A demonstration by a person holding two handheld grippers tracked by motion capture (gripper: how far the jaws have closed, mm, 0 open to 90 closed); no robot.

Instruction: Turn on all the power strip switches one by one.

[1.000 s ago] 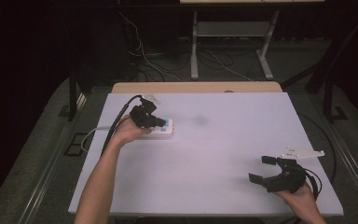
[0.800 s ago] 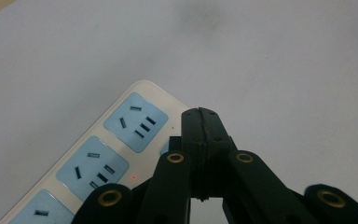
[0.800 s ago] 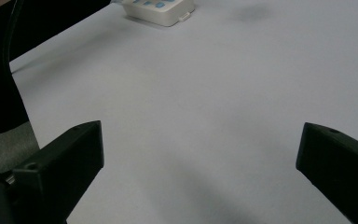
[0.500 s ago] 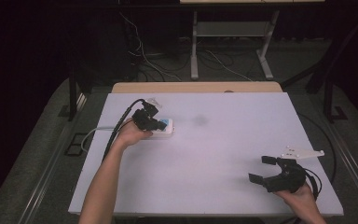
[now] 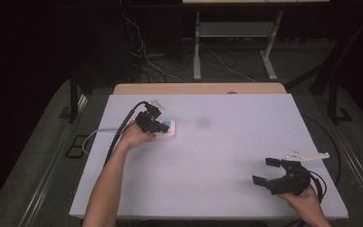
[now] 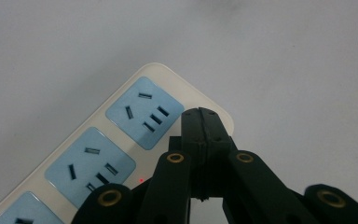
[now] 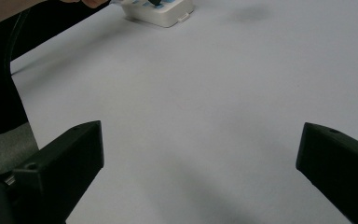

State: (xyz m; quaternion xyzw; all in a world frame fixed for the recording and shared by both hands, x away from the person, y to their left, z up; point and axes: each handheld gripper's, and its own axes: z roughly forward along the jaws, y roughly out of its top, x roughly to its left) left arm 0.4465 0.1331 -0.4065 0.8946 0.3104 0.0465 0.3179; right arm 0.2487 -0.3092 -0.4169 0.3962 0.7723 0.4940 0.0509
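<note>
Matte black jaws of the left gripper [image 6: 200, 135] are pressed together, tips over the glossy cream power strip [image 6: 121, 140] with pale blue sockets, far left on the table [image 5: 227, 156]. The right gripper [image 5: 270, 171], near right, gapes wide.

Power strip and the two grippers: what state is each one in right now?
Power strip: flat on the table, sockets empty, small red light on.
Left gripper: shut, jaws pressed together, tips over the strip's end.
Right gripper: open wide, holding nothing, near the table's front right corner.
</note>
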